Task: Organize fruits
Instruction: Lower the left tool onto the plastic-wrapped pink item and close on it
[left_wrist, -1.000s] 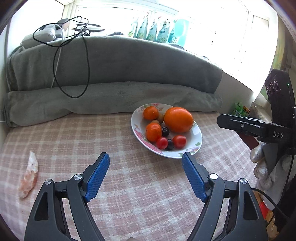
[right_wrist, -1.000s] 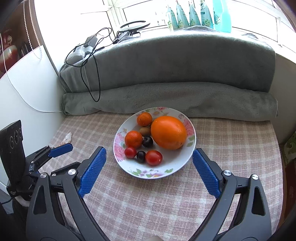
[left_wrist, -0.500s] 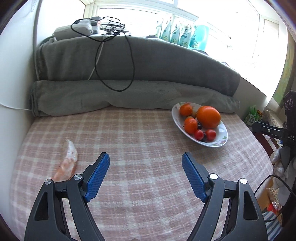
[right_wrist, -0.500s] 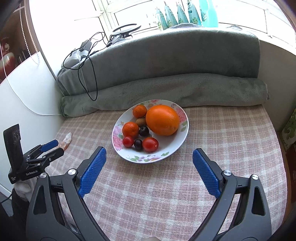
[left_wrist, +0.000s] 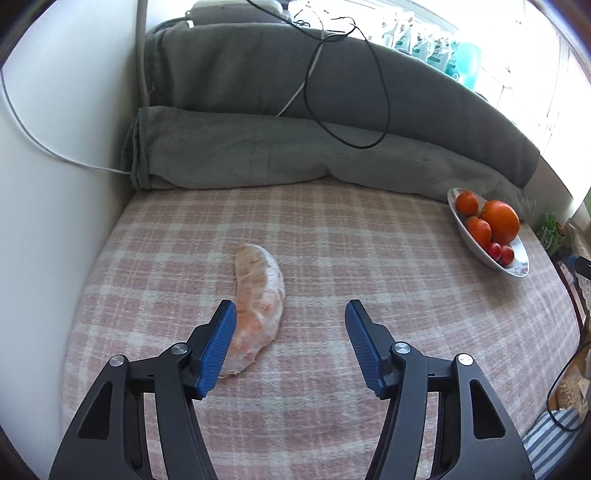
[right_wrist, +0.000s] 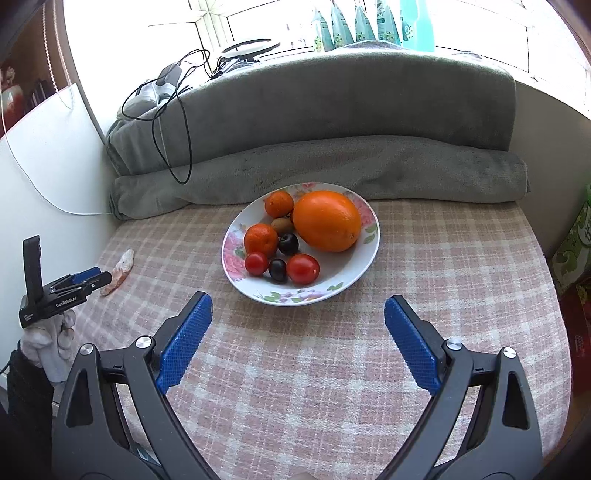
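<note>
A peeled pomelo segment (left_wrist: 258, 295) lies on the checked cloth, also seen in the right wrist view (right_wrist: 119, 270). My left gripper (left_wrist: 290, 321) is open, its left finger (left_wrist: 218, 343) beside the segment's near end. A floral plate (right_wrist: 354, 273) holds a large orange (right_wrist: 327, 220), two tangerines (right_wrist: 260, 240), a kiwi (right_wrist: 282, 224), cherry tomatoes (right_wrist: 303, 268) and dark fruits (right_wrist: 288, 243). My right gripper (right_wrist: 297, 325) is open and empty, just in front of the plate. The plate shows far right in the left wrist view (left_wrist: 513, 266).
A grey rolled blanket (right_wrist: 332, 166) backs the table, with a black cable (left_wrist: 369, 92) draped over it. A white wall (left_wrist: 44, 206) bounds the left side. Green boxes (right_wrist: 574, 243) stand off the right edge.
My left gripper swung left and came down close to the pomelo segment; the plate slid to the far right of its view. My right gripper stayed open in front of the plate.
</note>
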